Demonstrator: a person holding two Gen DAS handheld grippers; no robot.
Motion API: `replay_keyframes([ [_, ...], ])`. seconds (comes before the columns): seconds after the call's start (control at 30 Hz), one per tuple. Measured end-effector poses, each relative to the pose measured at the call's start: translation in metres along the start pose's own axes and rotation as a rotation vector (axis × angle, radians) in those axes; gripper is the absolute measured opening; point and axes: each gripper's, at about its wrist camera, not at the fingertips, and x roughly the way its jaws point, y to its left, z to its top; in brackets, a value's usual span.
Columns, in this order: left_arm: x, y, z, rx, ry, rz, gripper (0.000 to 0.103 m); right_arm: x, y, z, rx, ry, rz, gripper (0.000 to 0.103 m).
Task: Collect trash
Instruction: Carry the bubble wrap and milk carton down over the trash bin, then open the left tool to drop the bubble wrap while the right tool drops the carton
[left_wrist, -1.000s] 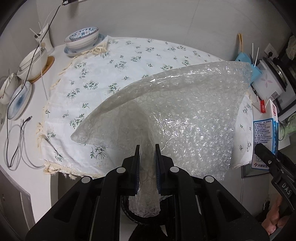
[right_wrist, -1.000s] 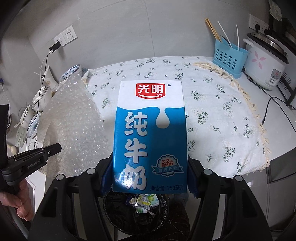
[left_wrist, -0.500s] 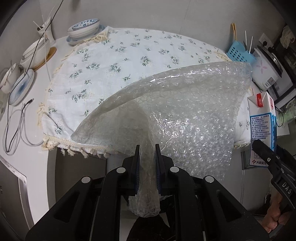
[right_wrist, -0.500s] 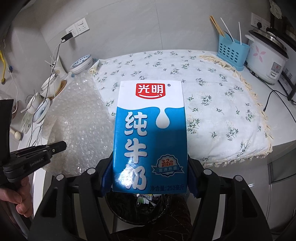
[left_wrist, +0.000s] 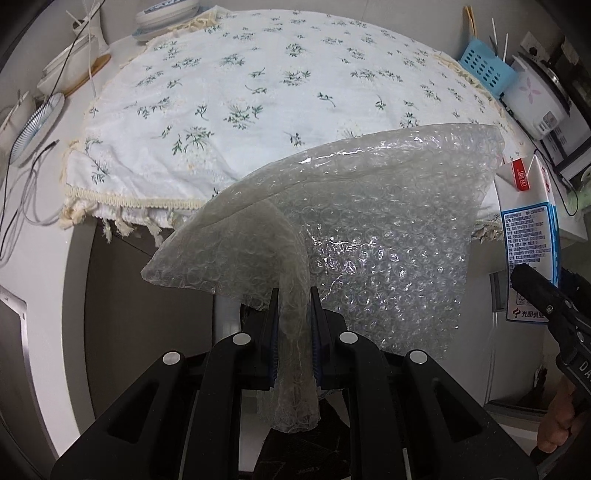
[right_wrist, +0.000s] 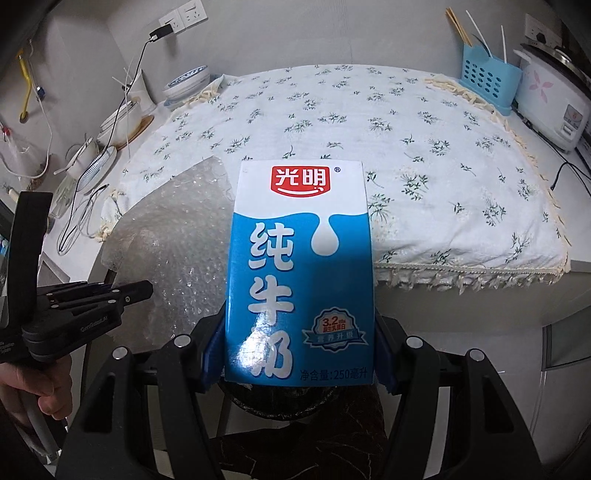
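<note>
My left gripper (left_wrist: 292, 295) is shut on a clear sheet of bubble wrap (left_wrist: 369, 236), pinched at its gathered edge; the sheet fans out upward in front of the table edge. My right gripper (right_wrist: 299, 332) is shut on a blue and white milk carton (right_wrist: 301, 273), held upright by its lower sides. In the left wrist view the carton (left_wrist: 532, 229) shows at the right edge above the right gripper's finger (left_wrist: 543, 291). The bubble wrap (right_wrist: 173, 251) hangs left of the carton, by the left gripper (right_wrist: 142, 290). A dark trash bin rim (right_wrist: 280, 406) lies partly hidden below the carton.
A floral tablecloth (right_wrist: 332, 140) covers the table ahead. Bowls and plates (right_wrist: 186, 79) with cables stand at the left. A blue utensil holder (right_wrist: 487, 79) and a rice cooker (right_wrist: 554, 107) stand at the right. A person's hand (right_wrist: 33, 391) holds the left gripper's handle.
Both grippers have drawn back from the table and sunk lower, each keeping its grip. The table edge and the cabinet front below it now show more.
</note>
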Motion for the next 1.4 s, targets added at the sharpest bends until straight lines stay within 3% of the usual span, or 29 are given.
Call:
replay_keyframes([
  [0.37,0.042,0.011,-0.021,0.002,0.045,0.016,0.013,0.038,0.005,-0.036,-0.019,0.093,-0.01,0.061],
  [0.83,0.106,0.005,-0.028,0.001,0.12,0.036,0.013,0.097,-0.015,-0.055,0.035,0.185,-0.061,0.061],
  [1.4,0.144,-0.034,-0.028,0.073,0.144,0.051,0.016,0.091,-0.041,-0.06,0.08,0.188,-0.089,0.061],
])
